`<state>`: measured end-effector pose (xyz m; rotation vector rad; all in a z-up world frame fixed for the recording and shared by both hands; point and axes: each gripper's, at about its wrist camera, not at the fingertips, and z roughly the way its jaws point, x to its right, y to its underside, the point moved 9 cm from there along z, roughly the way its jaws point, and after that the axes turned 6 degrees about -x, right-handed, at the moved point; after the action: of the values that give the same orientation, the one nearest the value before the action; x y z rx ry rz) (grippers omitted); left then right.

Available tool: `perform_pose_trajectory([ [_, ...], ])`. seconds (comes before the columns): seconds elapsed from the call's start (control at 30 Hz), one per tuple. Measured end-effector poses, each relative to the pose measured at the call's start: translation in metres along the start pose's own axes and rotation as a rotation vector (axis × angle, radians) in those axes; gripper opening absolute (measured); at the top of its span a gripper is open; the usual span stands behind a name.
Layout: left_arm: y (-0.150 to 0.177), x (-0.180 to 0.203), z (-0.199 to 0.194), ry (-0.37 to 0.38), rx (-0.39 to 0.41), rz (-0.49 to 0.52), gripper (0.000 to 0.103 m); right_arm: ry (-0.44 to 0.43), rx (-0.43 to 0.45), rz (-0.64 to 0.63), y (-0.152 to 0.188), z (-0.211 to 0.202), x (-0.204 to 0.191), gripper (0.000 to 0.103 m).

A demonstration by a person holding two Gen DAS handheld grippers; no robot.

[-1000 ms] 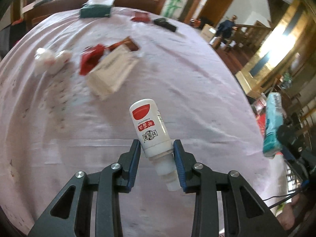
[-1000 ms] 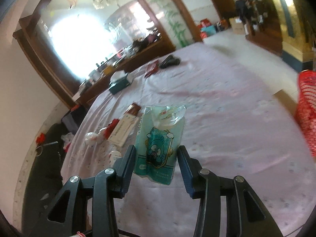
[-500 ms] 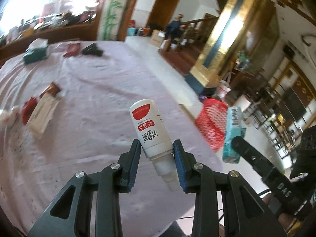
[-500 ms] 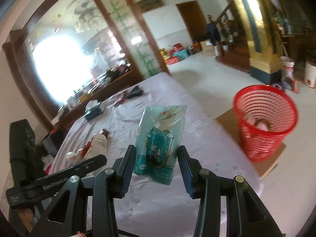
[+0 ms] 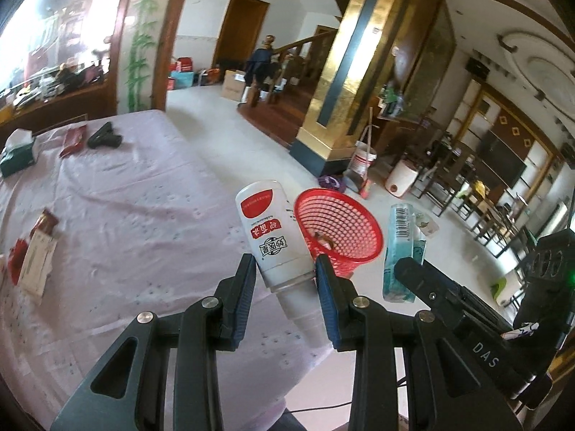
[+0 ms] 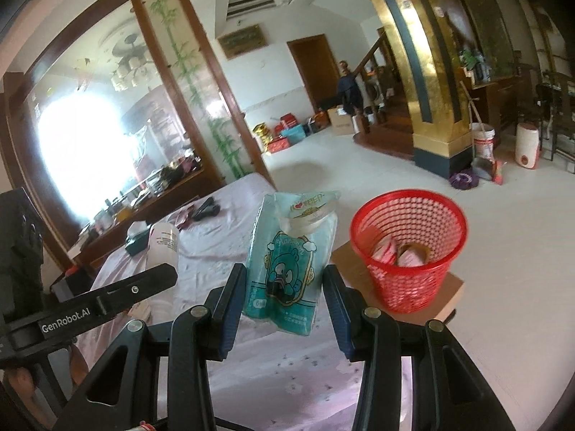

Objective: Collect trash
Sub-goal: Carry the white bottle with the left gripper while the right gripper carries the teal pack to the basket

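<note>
While the left gripper (image 5: pixel 285 274) has its jaws clamped on a white bottle (image 5: pixel 273 231) held cap-down, the right gripper (image 6: pixel 284 289) pinches a teal pouch (image 6: pixel 291 255) upright between its pads. Below and to the left of both spreads a table under a pale pink cloth (image 5: pixel 143 208); out on it, well left of the left gripper, lie red wrappers and a card box (image 5: pixel 36 269), with a green tissue box (image 5: pixel 16 149) farther off. Ahead and right of each gripper, a red mesh basket (image 6: pixel 409 248) stands on cardboard (image 6: pixel 451 287) on the white floor (image 6: pixel 503 237), scraps inside. A gold pillar (image 6: pixel 424 82) rises beyond.
</note>
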<state>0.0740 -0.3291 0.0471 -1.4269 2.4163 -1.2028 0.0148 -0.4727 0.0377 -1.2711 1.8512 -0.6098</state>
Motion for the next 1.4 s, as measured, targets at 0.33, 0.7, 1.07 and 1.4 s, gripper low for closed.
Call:
perform_pose_trajectory([
  [0.33,-0.018,0.038,0.009,0.067,0.0,0.069,0.033,0.067,0.047,0.043,-0.015,-0.022,0.033,0.047],
  [0.7,-0.042,0.07,0.033,0.111,-0.006,0.157,0.033,0.108,0.072,0.089,-0.025,-0.025,0.063,0.047],
  [1.07,-0.058,0.084,0.08,0.134,-0.054,0.197,0.033,0.148,0.072,0.109,-0.036,-0.014,0.09,0.047],
  [1.4,-0.068,0.09,0.125,0.149,-0.098,0.22,0.033,0.175,0.041,0.143,-0.046,0.013,0.13,0.047],
])
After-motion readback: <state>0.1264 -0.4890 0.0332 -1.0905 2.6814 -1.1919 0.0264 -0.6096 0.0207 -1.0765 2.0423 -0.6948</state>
